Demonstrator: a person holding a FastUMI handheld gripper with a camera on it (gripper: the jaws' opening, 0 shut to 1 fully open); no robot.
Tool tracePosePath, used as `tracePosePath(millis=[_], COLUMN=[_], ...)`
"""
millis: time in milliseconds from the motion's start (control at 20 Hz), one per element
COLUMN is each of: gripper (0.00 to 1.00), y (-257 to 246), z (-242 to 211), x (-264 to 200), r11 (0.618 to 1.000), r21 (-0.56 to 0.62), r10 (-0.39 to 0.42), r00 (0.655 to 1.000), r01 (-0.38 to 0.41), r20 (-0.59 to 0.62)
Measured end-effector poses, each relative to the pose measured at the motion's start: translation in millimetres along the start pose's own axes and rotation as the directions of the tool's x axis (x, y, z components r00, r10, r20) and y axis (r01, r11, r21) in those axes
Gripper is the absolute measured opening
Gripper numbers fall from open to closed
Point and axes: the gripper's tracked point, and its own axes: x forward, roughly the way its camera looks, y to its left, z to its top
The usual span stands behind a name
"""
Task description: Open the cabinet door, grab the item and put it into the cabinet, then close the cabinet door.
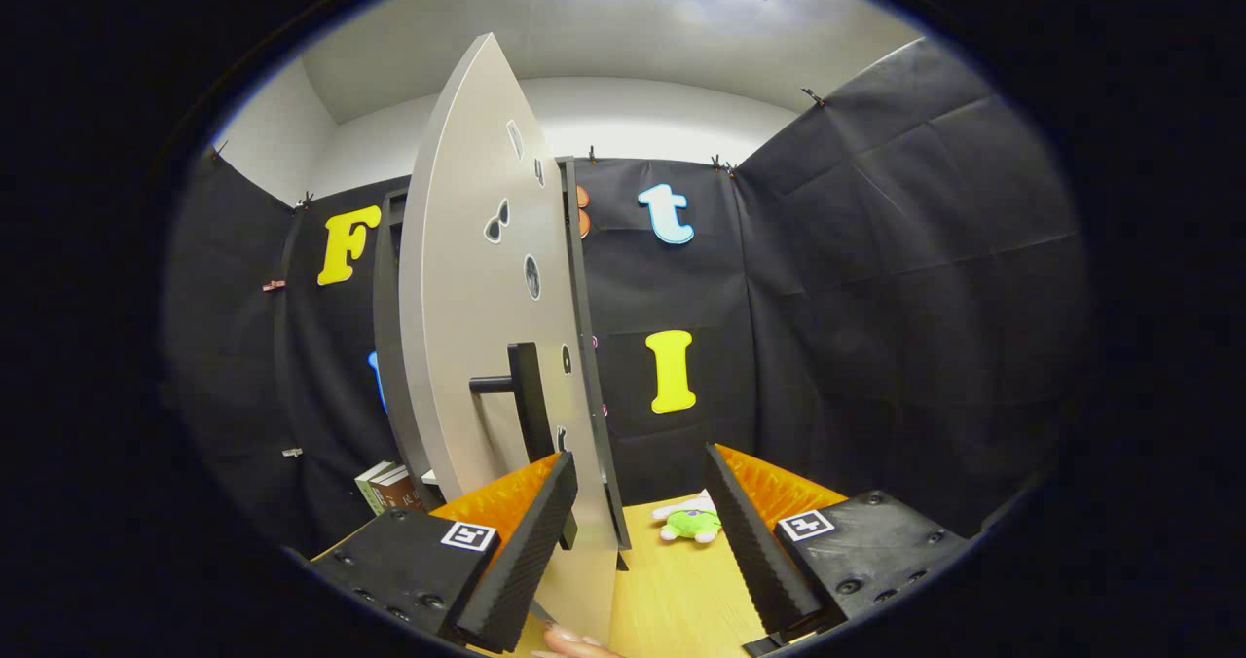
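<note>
Here the door (467,347) stands swung out edge-on toward the camera, its black handle (526,395) on the face just above the left finger. The jaws (638,522) are spread wide and hold nothing; the door's free edge runs down between them, nearer the left finger (521,541), and I cannot tell if it touches. The item, a small green plush toy (693,524), lies on the bench (672,590) beyond the door's edge, just ahead of the right finger. The door looks open enough, so the grab is likely next: draw clear of the door first, then come down with the toy centred between the fingers before closing.
</note>
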Motion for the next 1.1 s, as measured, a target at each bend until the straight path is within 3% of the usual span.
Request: tracePosePath(millis=[350,650,1100], gripper=[0.9,0.91,0.95], y=[82,183,221], z=[-15,-55,-61], x=[0,17,9], r11=[0.999,0.984,0.976], r21=[-0.025,-0.065,-0.089], r10=[0.038,0.164,0.194], r00=[0.999,0.984,0.979], r01=[-0.038,-0.169,-0.199], r20=[-0.012,-0.069,-0.064])
